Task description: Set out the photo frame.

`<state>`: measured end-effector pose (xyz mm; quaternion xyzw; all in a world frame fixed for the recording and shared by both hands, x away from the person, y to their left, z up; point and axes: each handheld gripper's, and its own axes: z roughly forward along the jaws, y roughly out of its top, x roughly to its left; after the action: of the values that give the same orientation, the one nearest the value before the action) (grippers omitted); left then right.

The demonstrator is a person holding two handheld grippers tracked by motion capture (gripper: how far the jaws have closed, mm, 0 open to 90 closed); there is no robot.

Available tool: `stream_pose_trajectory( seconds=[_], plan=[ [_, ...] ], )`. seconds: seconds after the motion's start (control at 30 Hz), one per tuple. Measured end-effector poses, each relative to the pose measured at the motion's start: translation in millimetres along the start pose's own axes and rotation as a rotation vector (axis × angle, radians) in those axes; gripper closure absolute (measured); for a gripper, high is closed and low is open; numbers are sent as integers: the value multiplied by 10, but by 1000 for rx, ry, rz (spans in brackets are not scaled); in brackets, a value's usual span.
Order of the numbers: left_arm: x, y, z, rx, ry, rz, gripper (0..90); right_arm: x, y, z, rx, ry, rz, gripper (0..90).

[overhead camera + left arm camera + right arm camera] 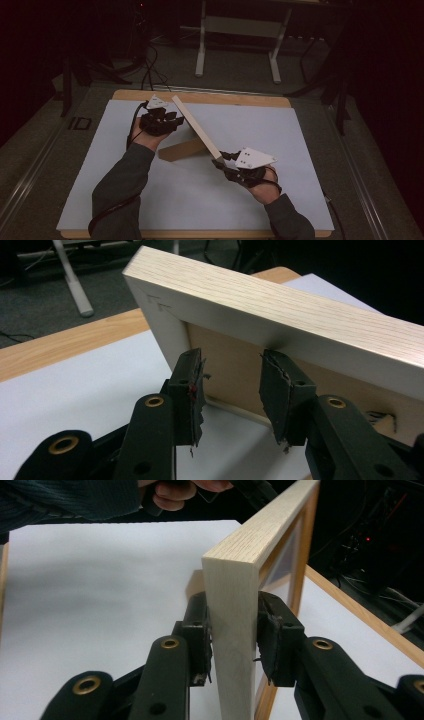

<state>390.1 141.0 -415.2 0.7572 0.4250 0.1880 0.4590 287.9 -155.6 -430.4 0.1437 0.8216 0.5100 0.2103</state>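
Wooden frame [235,610] clamped edgewise by right tool [233,630] (left tool [232,385] gapes behind it).

Wooden frame's [235,630] lower end cut off

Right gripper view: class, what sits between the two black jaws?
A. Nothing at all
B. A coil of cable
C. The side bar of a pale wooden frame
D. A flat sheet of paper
C: the right gripper has its jaws pressed on either side of one upright bar of the wooden frame, which stands on edge over the white board.
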Motion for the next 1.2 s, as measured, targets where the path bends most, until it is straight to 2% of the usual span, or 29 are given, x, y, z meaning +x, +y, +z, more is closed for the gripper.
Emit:
stream_pose_trajectory(
  seconds=[0.17, 0.33, 0.47, 0.57, 0.7, 0.73, 0.8, 0.87, 0.97, 1.0, 1.03, 1.07, 1.1, 1.13, 1.2],
  plan=[
    [-53, -2, 3, 10, -20, 16, 625, 51, 44, 64, -2, 19, -3, 650],
    [-59, -9, 8, 8, -34, 5, 650, 97, 78, 111, -6, 52, -2, 628],
    [-65, 12, -11, -13, -36, -7, 676, 121, 102, 143, -14, 92, 2, 610],
    [-69, 25, -18, -13, -38, -9, 696, 103, 108, 154, -32, 129, 34, 609],
    [-52, 19, -32, -25, -49, -20, 697, 74, 104, 159, -37, 155, 48, 601],
    [-46, 18, -34, -27, -52, -21, 697, 53, 87, 127, -48, 182, 58, 586],
    [-42, 17, -34, -28, -54, -24, 694, 23, 65, 73, -66, 189, 61, 570],
    [-41, 18, -32, -26, -52, -22, 692, -28, 44, -1, -96, 202, 84, 575],
    [-42, 12, -28, -26, -56, -24, 695, -129, 26, -102, -130, 210, 120, 670],
    [-42, 12, -28, -26, -56, -24, 702, -129, 26, -102, -130, 210, 120, 670],
    [-54, 6, -24, -25, -56, -23, 702, -160, 23, -121, -135, 190, 131, 727],
    [-60, 3, -20, -27, -58, -23, 723, -198, 23, -115, -104, 141, 152, 822],
    [-66, 1, -18, -25, -61, -22, 733, -204, 22, -99, -89, 120, 151, 856],
    [-79, -2, -14, -26, -62, -23, 747, -207, 20, -75, -68, 105, 154, 891],
    [-91, -2, -16, -26, -67, -18, 781, -189, 20, -8, -50, 98, 152, 896]
  ],
)
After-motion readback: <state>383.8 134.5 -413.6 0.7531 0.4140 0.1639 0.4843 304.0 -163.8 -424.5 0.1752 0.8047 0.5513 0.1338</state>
